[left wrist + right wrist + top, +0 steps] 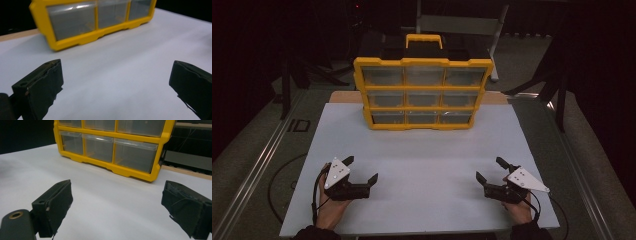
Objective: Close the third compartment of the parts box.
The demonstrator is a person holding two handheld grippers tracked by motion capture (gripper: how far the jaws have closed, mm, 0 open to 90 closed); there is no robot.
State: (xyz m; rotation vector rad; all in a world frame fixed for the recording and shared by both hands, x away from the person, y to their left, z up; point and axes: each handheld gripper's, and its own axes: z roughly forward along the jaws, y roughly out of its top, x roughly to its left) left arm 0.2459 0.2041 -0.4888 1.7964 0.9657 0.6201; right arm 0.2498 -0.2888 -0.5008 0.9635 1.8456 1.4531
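Note:
A yellow drawer cabinet (422, 92) with a black top and handle stands upright at the far middle of the white table (422, 165); its clear drawers all look closed. Near the front left, my left gripper (360, 169) rests in a hand, open, jaws wide apart and nothing between them. At the front right my right gripper (491, 170) is held the same way, open and empty. The left gripper view looks along my left gripper (116, 80) at the cabinet's (92, 22) bottom row. From my right gripper (120, 205) the cabinet (112, 147) shows its lower right corner.
Bare white tabletop lies between both grippers and the cabinet. A wooden strip (344, 96) edges the table's far side. Cables (282, 175) trail off the front left, and dark stands (557, 85) and a metal frame (457, 25) rise beyond the table.

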